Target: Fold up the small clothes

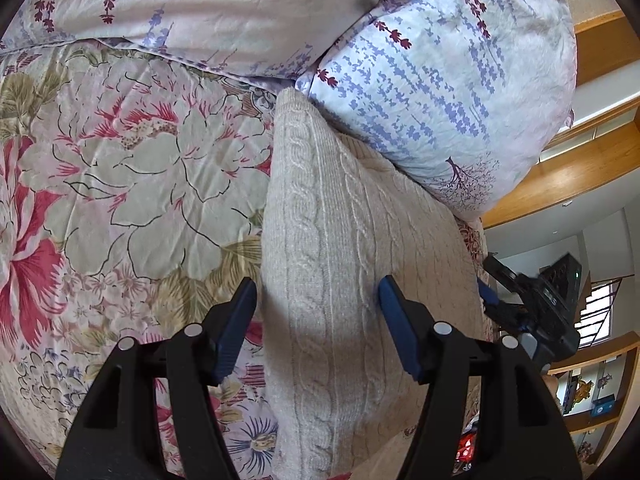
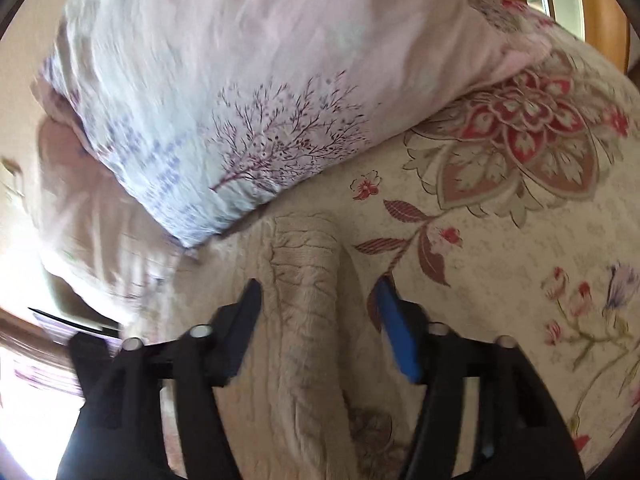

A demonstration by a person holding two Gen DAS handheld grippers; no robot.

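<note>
A beige cable-knit sweater (image 1: 332, 248) lies on a floral bedspread (image 1: 120, 168), its far end against a pillow. My left gripper (image 1: 318, 292) is open, its jaws straddling the sweater's folded left edge just above the fabric. My right gripper (image 2: 318, 292) is open over the sweater's other side, where a knit sleeve or folded edge (image 2: 308, 280) runs between its jaws. The right wrist view is blurred. The right gripper also shows in the left wrist view (image 1: 520, 304) at the sweater's right edge.
A lavender-print pillow (image 1: 448, 92) presses on the sweater's far end; it also shows in the right wrist view (image 2: 224, 112). A second pale pillow (image 1: 220, 8) lies behind. Wooden bed frame (image 1: 568, 172) and shelves (image 1: 600, 392) stand at right.
</note>
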